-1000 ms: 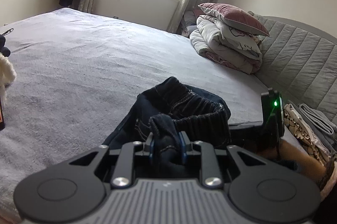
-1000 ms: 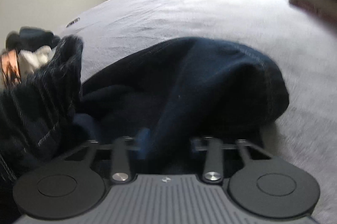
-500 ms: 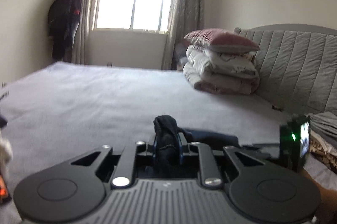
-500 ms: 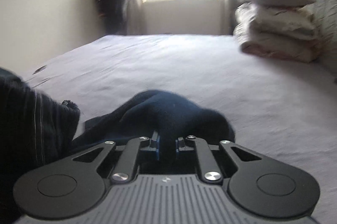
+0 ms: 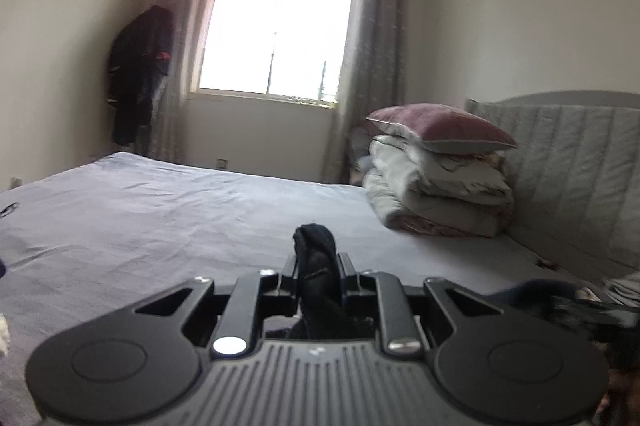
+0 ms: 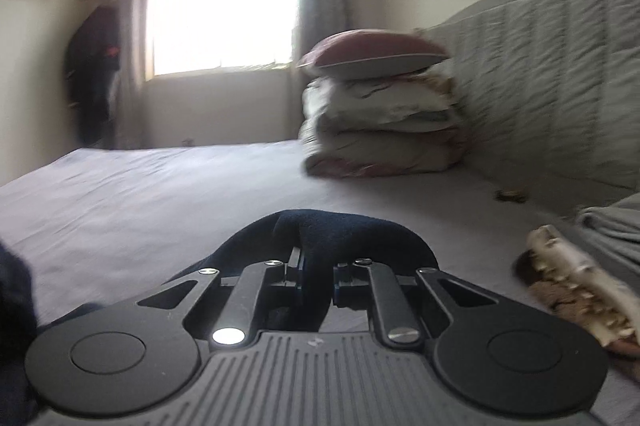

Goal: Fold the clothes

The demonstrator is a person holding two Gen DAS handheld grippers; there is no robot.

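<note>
A dark navy garment is pinched in both grippers and hangs above the grey bed. In the left wrist view my left gripper is shut on a bunched fold of it that sticks up between the fingers. My right gripper, in the right wrist view, is shut on another part of the garment, which drapes over the fingertips. Blurred dark cloth with the other gripper shows at the left view's right edge. Most of the garment hangs hidden below the grippers.
A stack of folded quilts topped by a mauve pillow stands by the padded grey headboard. Folded grey and patterned clothes lie at the right. A dark coat hangs beside the window.
Both grippers have risen and tipped up toward level, lifting the dark garment off the bed. The right jaws closed tighter on the cloth. The views now face the window and headboard.
</note>
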